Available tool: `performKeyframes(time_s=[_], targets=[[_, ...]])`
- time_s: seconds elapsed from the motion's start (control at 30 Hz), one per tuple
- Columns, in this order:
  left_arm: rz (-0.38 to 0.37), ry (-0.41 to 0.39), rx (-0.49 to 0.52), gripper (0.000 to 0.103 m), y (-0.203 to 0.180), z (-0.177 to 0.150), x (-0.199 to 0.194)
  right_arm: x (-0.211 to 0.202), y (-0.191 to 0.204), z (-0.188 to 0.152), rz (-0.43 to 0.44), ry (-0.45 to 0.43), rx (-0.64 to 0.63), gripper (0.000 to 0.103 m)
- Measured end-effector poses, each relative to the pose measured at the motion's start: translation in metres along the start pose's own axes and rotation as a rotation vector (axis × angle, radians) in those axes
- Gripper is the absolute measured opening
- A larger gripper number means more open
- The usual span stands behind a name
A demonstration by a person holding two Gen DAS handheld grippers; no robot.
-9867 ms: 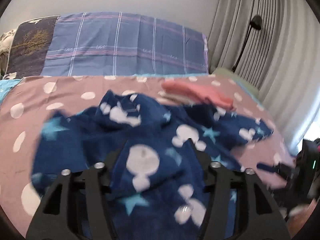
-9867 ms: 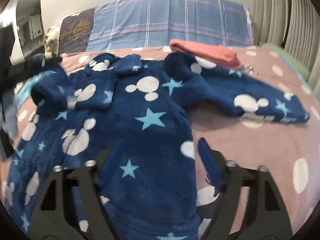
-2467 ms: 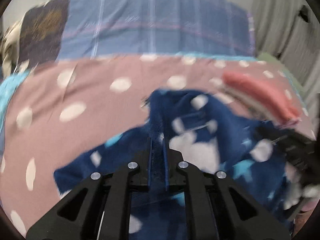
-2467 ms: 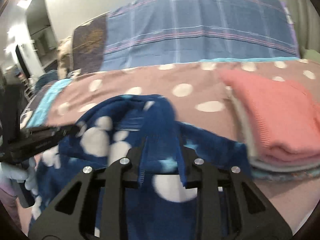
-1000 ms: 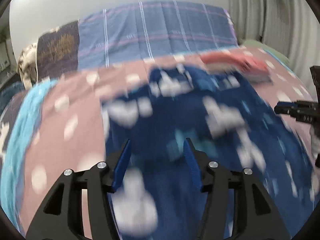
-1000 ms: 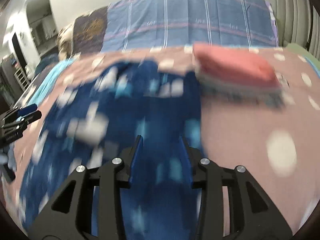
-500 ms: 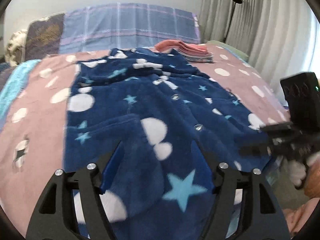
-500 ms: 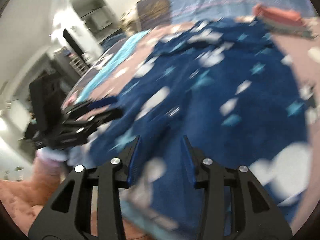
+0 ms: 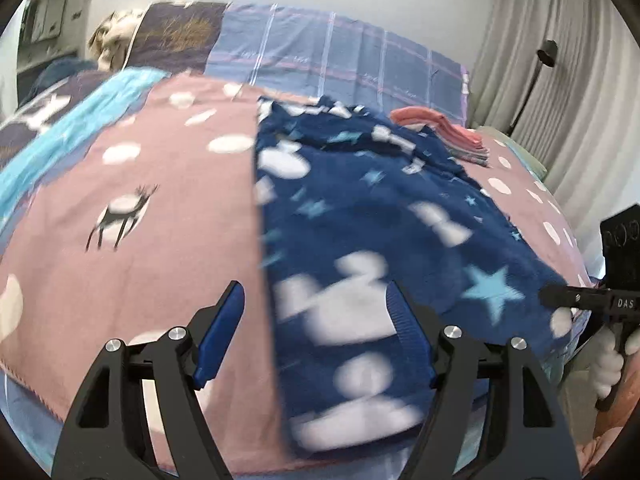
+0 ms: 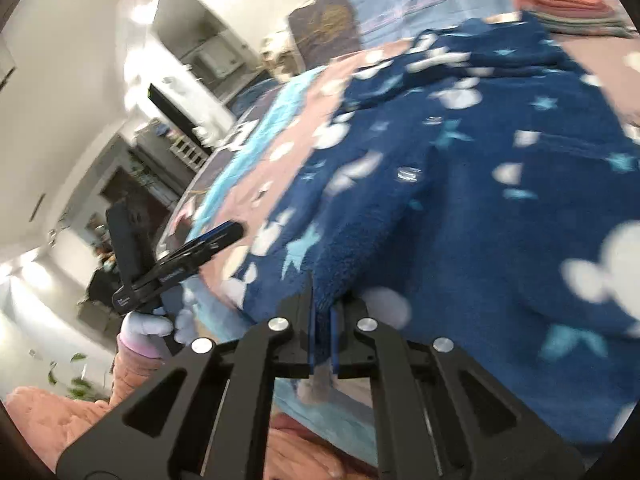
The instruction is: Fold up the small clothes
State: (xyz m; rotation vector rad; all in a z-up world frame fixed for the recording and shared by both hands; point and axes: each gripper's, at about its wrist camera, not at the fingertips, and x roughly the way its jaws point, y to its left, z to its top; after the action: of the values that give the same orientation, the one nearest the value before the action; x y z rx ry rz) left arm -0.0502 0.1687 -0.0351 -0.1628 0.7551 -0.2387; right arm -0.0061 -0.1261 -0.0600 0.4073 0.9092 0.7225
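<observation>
Now: fleece robe (image 9: 380,216) flat at bed's (image 9: 152,208) near edge | soft, bulky, light; grab hem corners | right claw (image 10: 320,330) pinching hem | left claw (image 9: 316,332) just widened, empty.

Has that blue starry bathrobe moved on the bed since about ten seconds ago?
Yes. The bathrobe lay crumpled with a sleeve spread beside the pink folded stack; now it stretches flat from that stack toward the near bed edge, sleeves folded in.
</observation>
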Motion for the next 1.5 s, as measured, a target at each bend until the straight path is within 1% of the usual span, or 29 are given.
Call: performKeyframes(time_s=[0.03, 0.1, 0.13, 0.17, 0.2, 0.23, 0.27, 0.3, 0.33, 0.37, 0.4, 0.43, 0.5, 0.53, 0.6, 0.63, 0.7, 0.73, 0.8, 0.9, 1.0, 1.1, 1.13, 1.17, 1.2, 1.23, 1.27, 1.4, 1.5], targets=[[-0.005, 0.014, -0.012, 0.074, 0.005, -0.002, 0.003, 0.004, -0.008, -0.002, -0.035, 0.025, 0.003, 0.006], [-0.013, 0.079, -0.052, 0.074, 0.014, -0.01, 0.016, 0.016, -0.021, -0.008, -0.085, 0.082, 0.051, 0.018], [-0.027, 0.111, -0.073, 0.074, 0.017, -0.012, 0.021, 0.014, -0.024, -0.011, -0.054, 0.087, 0.073, 0.018], [-0.062, 0.13, -0.091, 0.074, 0.018, -0.016, 0.024, 0.005, -0.025, -0.012, -0.038, 0.073, 0.076, 0.021], [-0.08, 0.124, -0.092, 0.074, 0.017, -0.018, 0.025, -0.009, -0.024, -0.011, -0.042, 0.034, 0.063, 0.03], [-0.094, 0.119, -0.085, 0.074, 0.016, -0.018, 0.024, -0.023, -0.023, -0.009, -0.069, -0.005, 0.046, 0.035], [-0.127, 0.124, -0.083, 0.074, 0.014, -0.019, 0.023, -0.038, -0.024, -0.007, -0.105, -0.044, 0.035, 0.045], [-0.15, 0.128, -0.085, 0.074, 0.014, -0.02, 0.023, -0.06, -0.029, -0.006, -0.155, -0.093, 0.036, 0.049], [-0.164, 0.134, -0.083, 0.07, 0.013, -0.021, 0.024, -0.077, -0.037, -0.006, -0.199, -0.129, 0.05, 0.049], [-0.163, 0.14, -0.066, 0.061, 0.011, -0.024, 0.024, -0.088, -0.045, -0.008, -0.232, -0.149, 0.07, 0.049], [-0.163, 0.144, -0.056, 0.03, 0.01, -0.026, 0.024, -0.104, -0.063, -0.013, -0.286, -0.175, 0.129, 0.05], [-0.198, 0.153, -0.087, 0.022, 0.014, -0.029, 0.024, -0.11, -0.075, -0.014, -0.304, -0.179, 0.173, 0.051], [-0.237, 0.155, -0.176, 0.016, 0.022, -0.031, 0.019, -0.116, -0.104, -0.03, -0.293, -0.161, 0.304, 0.051], [-0.246, 0.147, -0.192, 0.015, 0.021, -0.03, 0.015, -0.113, -0.112, -0.039, -0.268, -0.142, 0.348, 0.051], [-0.276, 0.101, -0.147, 0.016, 0.011, -0.023, -0.003, -0.102, -0.115, -0.048, -0.219, -0.115, 0.373, 0.051], [-0.266, 0.09, -0.12, 0.017, 0.007, -0.02, -0.007, -0.099, -0.115, -0.048, -0.202, -0.102, 0.371, 0.052], [-0.236, 0.116, -0.098, 0.021, 0.005, -0.02, -0.001, -0.089, -0.11, -0.046, -0.192, -0.089, 0.353, 0.058], [-0.211, 0.13, -0.1, 0.031, 0.007, -0.022, 0.003, -0.086, -0.108, -0.044, -0.19, -0.09, 0.345, 0.059], [-0.167, 0.168, -0.12, 0.043, 0.012, -0.029, 0.017, -0.086, -0.108, -0.043, -0.172, -0.097, 0.344, 0.063], [-0.193, 0.133, -0.124, 0.056, 0.013, -0.036, 0.02, -0.086, -0.113, -0.04, -0.147, -0.099, 0.353, 0.065], [-0.199, 0.136, -0.105, 0.065, 0.008, -0.036, 0.023, -0.087, -0.114, -0.039, -0.129, -0.094, 0.35, 0.065], [-0.219, 0.141, -0.106, 0.066, 0.007, -0.034, 0.027, -0.085, -0.119, -0.038, -0.098, -0.101, 0.33, 0.065], [-0.238, 0.138, -0.111, 0.063, 0.008, -0.031, 0.03, -0.084, -0.12, -0.037, -0.088, -0.107, 0.323, 0.065], [-0.256, 0.134, -0.116, 0.052, 0.008, -0.03, 0.032, -0.081, -0.119, -0.034, -0.085, -0.112, 0.308, 0.054], [-0.294, 0.139, -0.133, 0.013, 0.009, -0.03, 0.035, -0.077, -0.12, -0.032, -0.074, -0.1, 0.316, 0.013], [-0.35, 0.149, -0.171, 0.012, 0.011, -0.029, 0.038, -0.075, -0.121, -0.032, -0.053, -0.099, 0.341, 0.013], [-0.383, 0.119, -0.206, 0.012, 0.012, -0.026, 0.034, -0.076, -0.119, -0.032, -0.036, -0.118, 0.354, 0.012], [-0.463, -0.064, -0.183, 0.011, 0.005, 0.0, -0.017, -0.124, -0.084, -0.021, 0.07, -0.276, 0.268, 0.011], [-0.489, -0.179, -0.138, 0.01, -0.005, 0.017, -0.063, -0.17, -0.053, -0.019, 0.104, -0.384, 0.193, 0.01]])
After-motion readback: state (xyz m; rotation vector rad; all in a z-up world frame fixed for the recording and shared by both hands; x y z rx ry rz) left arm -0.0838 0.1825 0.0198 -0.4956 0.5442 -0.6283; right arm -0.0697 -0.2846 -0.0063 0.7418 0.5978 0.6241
